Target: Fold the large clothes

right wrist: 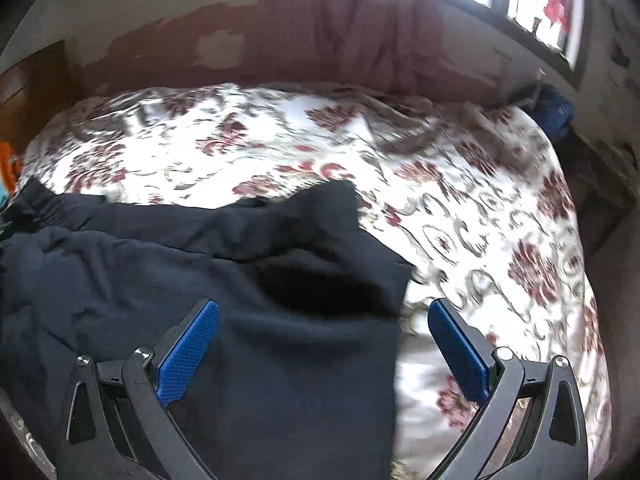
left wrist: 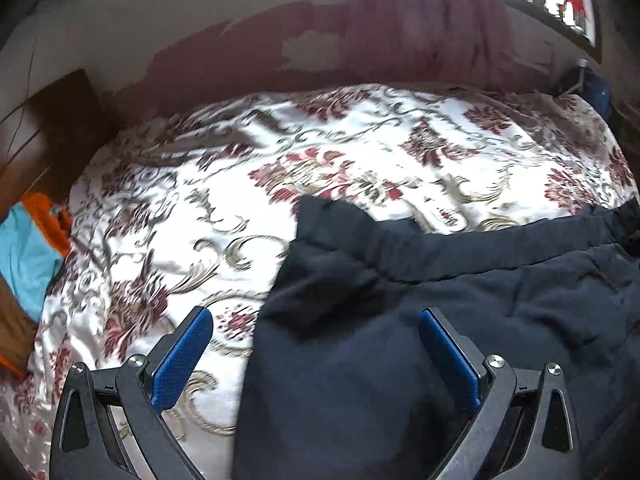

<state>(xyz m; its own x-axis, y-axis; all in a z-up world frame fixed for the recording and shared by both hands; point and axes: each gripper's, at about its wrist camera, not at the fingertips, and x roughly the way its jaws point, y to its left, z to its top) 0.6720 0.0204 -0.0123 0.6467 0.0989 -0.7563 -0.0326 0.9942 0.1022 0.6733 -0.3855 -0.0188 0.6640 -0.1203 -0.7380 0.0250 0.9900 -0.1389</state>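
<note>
A dark navy garment (left wrist: 440, 300) lies spread on a bed covered by a white bedspread (left wrist: 200, 200) printed with maroon flowers and grey-gold scrolls, and everything here is placed against that garment. In the left wrist view it fills the near right part of the bed, its left edge running down between the two blue-padded fingers (left wrist: 182, 360) of the left gripper (left wrist: 316, 356), whose jaws stand wide apart with nothing held between them; one pad is over the bedspread just left of the garment's edge, the other is over the dark cloth. A gathered band like a waistband runs along the garment's far side, with a raised corner of cloth at its left end. In the right wrist view the same garment (right wrist: 200, 280) occupies the near left part of the bed, and its right edge falls between the fingers (right wrist: 188, 356) of the right gripper (right wrist: 324, 348); these jaws too are spread wide and grip nothing, one pad over the garment, the other over the bedspread (right wrist: 500, 240) just right of it. Whether either gripper touches the cloth cannot be told. Beyond the garment, past the far edge of the bed, hangs a reddish curtain (left wrist: 420, 20), with a bright window (right wrist: 520, 0) further right. Well to the garment's left, off the bed's edge, sits turquoise and orange cloth (left wrist: 28, 248).
</note>
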